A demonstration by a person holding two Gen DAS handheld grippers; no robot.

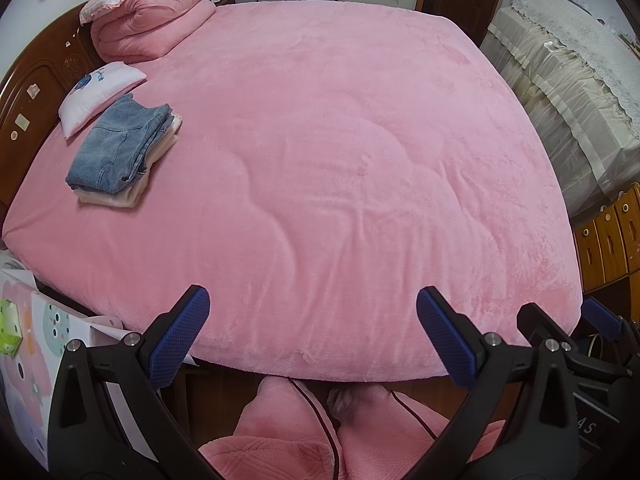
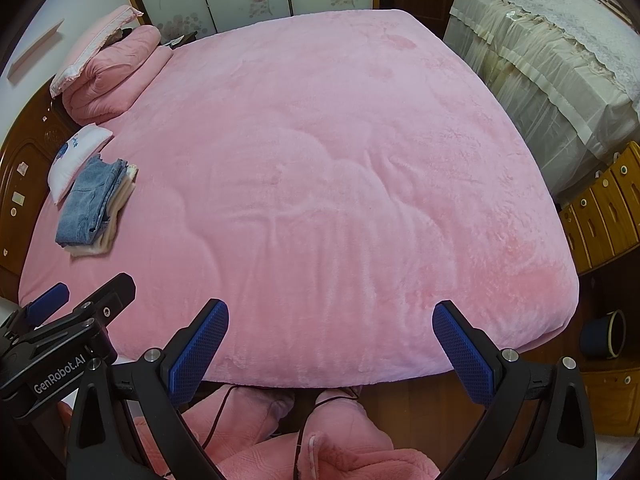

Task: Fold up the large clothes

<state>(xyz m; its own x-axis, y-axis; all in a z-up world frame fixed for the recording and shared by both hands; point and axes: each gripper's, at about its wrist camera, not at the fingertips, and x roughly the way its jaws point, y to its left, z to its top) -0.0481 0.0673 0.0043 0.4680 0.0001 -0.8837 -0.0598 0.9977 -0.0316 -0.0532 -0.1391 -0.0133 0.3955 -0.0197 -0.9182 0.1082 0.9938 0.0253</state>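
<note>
A folded pair of blue jeans [image 1: 116, 148] lies on top of a folded cream garment [image 1: 132, 188] at the left side of the pink bed [image 1: 340, 160]; the stack also shows in the right wrist view [image 2: 92, 204]. My left gripper [image 1: 312, 332] is open and empty above the bed's near edge. My right gripper [image 2: 330, 344] is open and empty, just to the right of the left one, which shows at the left of the right wrist view [image 2: 86, 304]. No garment lies spread on the bed.
A folded pink quilt [image 1: 152, 20] and a small white pillow [image 1: 100, 92] lie by the wooden headboard [image 1: 32, 92]. A covered sofa [image 1: 568, 92] and wooden drawers [image 1: 608, 236] stand at the right. A person's pink-clad legs [image 1: 320, 432] are below the grippers. A dark bucket [image 2: 604, 334] sits on the floor.
</note>
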